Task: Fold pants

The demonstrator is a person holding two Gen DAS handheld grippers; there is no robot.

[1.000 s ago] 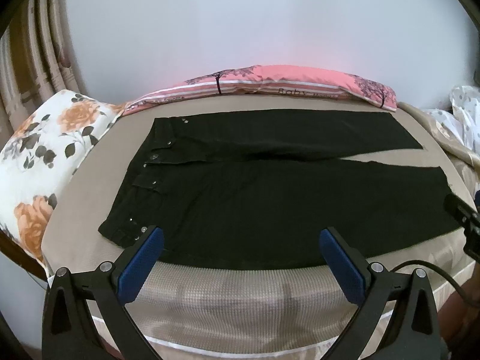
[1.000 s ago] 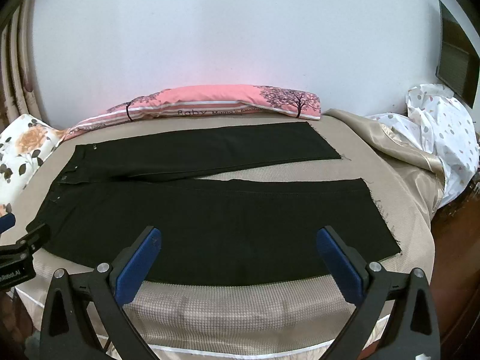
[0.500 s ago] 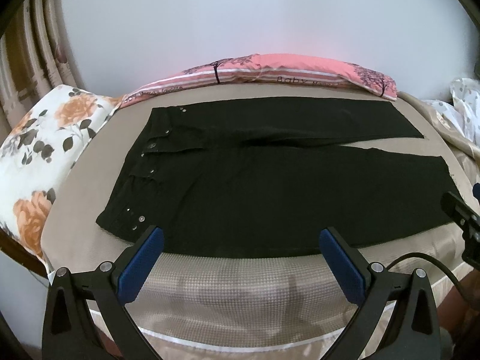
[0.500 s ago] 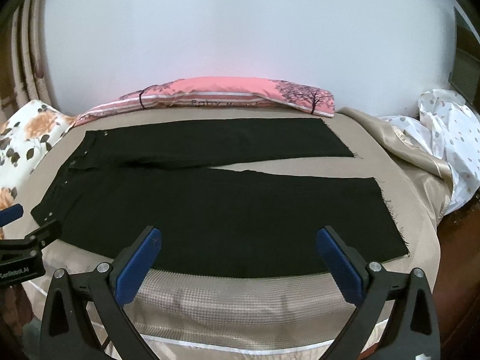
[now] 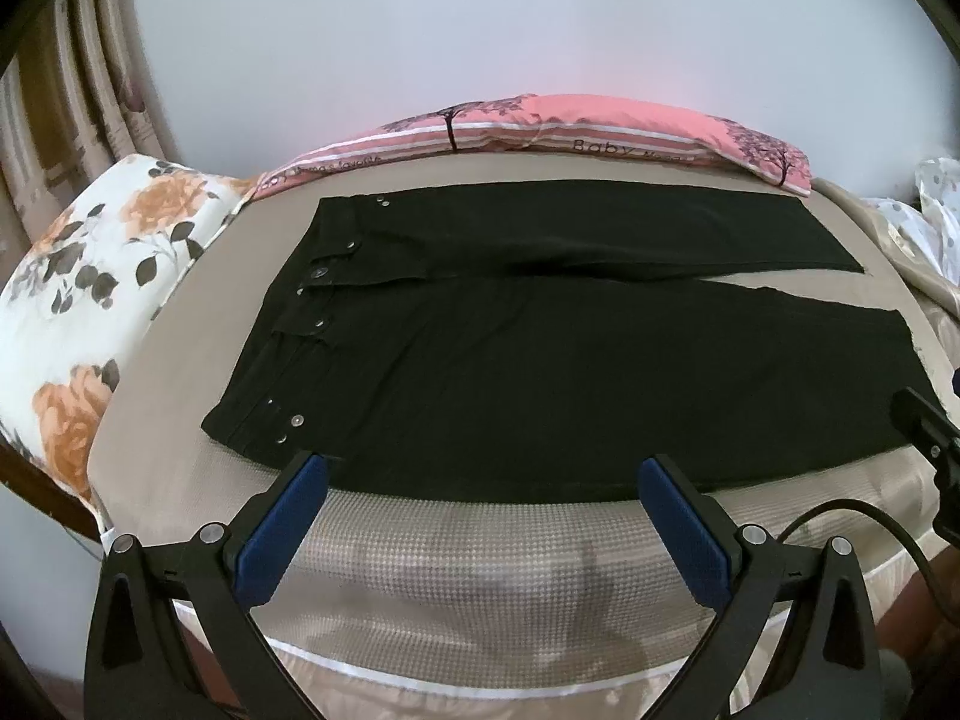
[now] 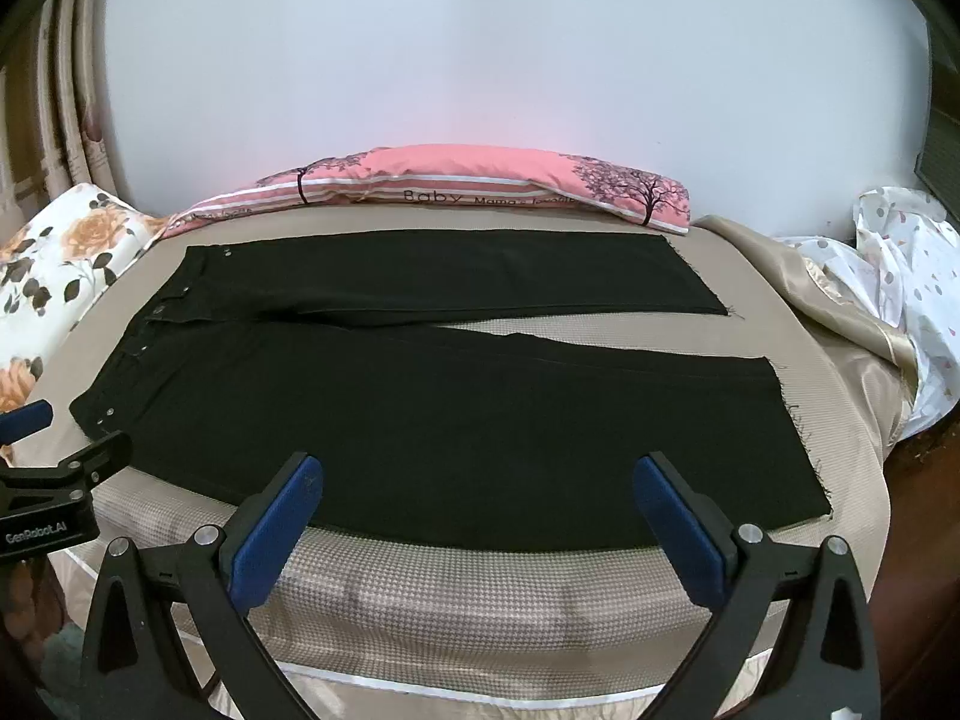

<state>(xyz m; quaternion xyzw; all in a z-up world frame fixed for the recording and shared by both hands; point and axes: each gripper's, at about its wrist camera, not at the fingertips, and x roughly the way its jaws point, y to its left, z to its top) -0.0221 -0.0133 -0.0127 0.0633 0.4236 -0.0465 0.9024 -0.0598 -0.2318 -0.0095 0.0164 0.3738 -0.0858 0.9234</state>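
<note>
Fold not started, by the look of it: black pants (image 5: 540, 372) lie flat and fully spread on the bed (image 5: 480, 552), both legs side by side with a narrow wedge of bedcover showing between them toward the hems. Going left to right: floral pillow (image 5: 90, 300) at the far left edge of the bed, then the waistband (image 5: 282, 354) with its metal snaps, just beside that pillow end; legs run rightward across the bed to the raw hems (image 6: 798, 420) near the right edge, where crumpled beige and spotted bedding (image 6: 888, 276) is piled. Pink pillow (image 6: 468, 180) sits along the wall behind the far leg. Left claw (image 5: 483, 525) hangs over the bed's near edge close to the waistband corner, jaws spread wide, nothing between them, not touching cloth. Right claw (image 6: 477, 519) likewise wide open and empty, over the near edge of the near leg toward the hem end, fabric just ahead of its tips. Each claw is partly visible in the other's view at the frame side. Done so far: garment laid out smooth, nothing more. Left to do, as a judgement: grip the near edge at the waist and hem ends, fold one leg over the other, then fold lengthwise hem to waist
</note>
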